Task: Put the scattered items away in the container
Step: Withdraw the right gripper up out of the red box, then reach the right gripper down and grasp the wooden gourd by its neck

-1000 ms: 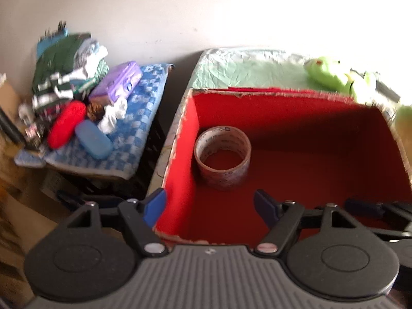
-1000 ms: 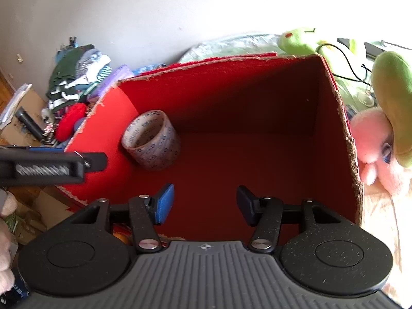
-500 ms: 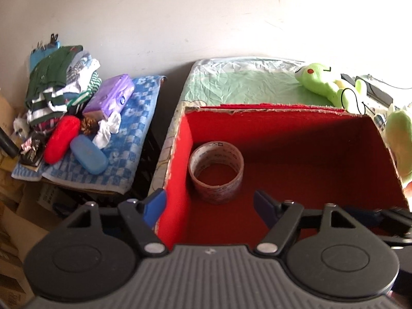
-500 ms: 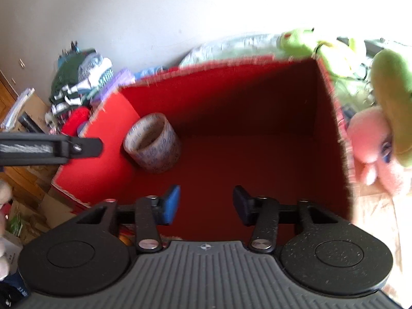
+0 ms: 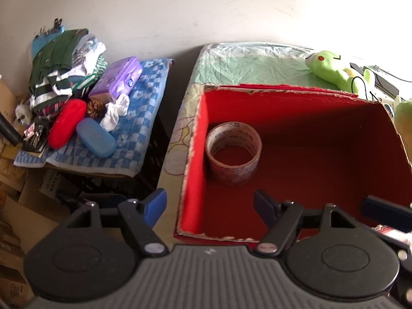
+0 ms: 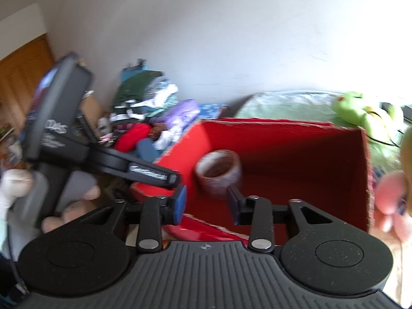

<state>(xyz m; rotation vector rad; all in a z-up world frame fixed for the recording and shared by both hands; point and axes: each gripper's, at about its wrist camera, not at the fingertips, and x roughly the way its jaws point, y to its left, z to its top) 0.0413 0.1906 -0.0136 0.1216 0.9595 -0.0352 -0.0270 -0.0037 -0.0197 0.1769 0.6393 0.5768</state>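
A red box (image 5: 322,97) stands open on the bed, with a roll of tape (image 5: 233,153) lying in its near left corner. My left gripper (image 5: 209,204) is open and empty, above the box's near left wall. My right gripper (image 6: 206,202) is open and empty, above the box's (image 6: 296,139) near edge, with the tape roll (image 6: 218,172) just beyond its fingertips. The right wrist view is blurred. The left gripper's body (image 6: 144,172) crosses that view at the left.
A side table with a blue checked cloth (image 5: 144,118) holds a red case (image 5: 67,123), a blue case (image 5: 95,137), a purple tissue pack (image 5: 117,79) and folded clothes (image 5: 61,61). A green plush (image 5: 334,69) lies behind the box. A pink plush (image 6: 391,200) sits to its right.
Both grippers have pulled up and back from the box. The right wrist view has swung left, so the left gripper and side table show more. The tape roll has not moved.
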